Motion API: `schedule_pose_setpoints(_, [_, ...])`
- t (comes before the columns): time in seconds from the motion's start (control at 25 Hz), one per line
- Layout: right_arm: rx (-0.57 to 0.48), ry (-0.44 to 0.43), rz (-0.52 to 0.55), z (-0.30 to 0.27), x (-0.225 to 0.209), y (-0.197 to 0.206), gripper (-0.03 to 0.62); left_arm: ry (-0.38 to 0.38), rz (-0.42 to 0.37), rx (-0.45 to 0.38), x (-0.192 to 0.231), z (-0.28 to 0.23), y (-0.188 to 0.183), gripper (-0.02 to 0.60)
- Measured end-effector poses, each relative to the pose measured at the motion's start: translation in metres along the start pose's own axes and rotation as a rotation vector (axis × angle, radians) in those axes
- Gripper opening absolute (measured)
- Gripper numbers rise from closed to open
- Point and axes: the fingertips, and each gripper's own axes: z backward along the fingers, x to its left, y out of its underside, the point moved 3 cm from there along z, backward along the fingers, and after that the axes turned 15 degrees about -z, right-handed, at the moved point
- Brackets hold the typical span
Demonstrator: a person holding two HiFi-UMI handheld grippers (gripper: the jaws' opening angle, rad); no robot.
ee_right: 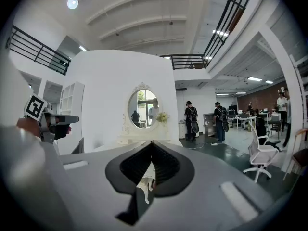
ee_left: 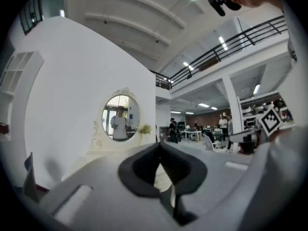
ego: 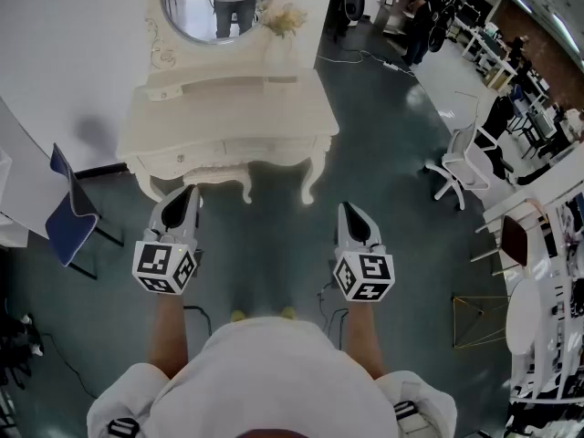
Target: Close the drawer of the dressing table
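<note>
Not much done yet tbh. The person is standing well back from the dressing table (ego: 233,108), which sits at the far side against the white wall, round mirror (ego: 196,7) on top and a vase of flowers (ego: 285,24) at its right. There's bare floor between them and it.

The left gripper (ego: 188,195) and right gripper (ego: 352,212) are both held out level, pointing at the table. Jaws on both are pressed together w/ nothing in them, and neither touches anything.

As for the drawer (ego: 167,90), the small one on the upper tier at the left looks like it's sticking out a bit, but it's too small to be sure. The wide front looks flush, afaict.

So basically the whole job is left imo: walk up, get a gripper on the drawer front, push it in.
</note>
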Motion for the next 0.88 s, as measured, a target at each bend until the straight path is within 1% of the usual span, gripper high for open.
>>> schedule_pose_setpoints(0.2, [-0.001,0.002,0.021,0.003,-0.003,0.003,0.002,0.010,0.004,0.002,-0.009,0.004,0.003,-0.002])
schedule_pose_setpoints(0.4, [0.007,-0.007,0.028,0.003,0.001,0.004,0.003,-0.009,0.001,-0.007,-0.006,0.011,0.000,-0.002])
schedule_pose_setpoints(0.52, [0.004,-0.003,0.037,0.002,0.002,0.004,0.003,-0.004,-0.002,-0.005,-0.006,0.013,0.001,-0.002])
schedule_pose_setpoints(0.72, [-0.023,-0.021,0.027,0.002,0.003,0.003,0.003,0.007,-0.002,0.007,-0.011,0.013,0.005,-0.002])
schedule_pose_setpoints(0.88, [-0.014,-0.011,0.040,0.003,-0.003,0.005,0.002,0.022,-0.006,0.010,-0.020,0.009,0.006,-0.002])
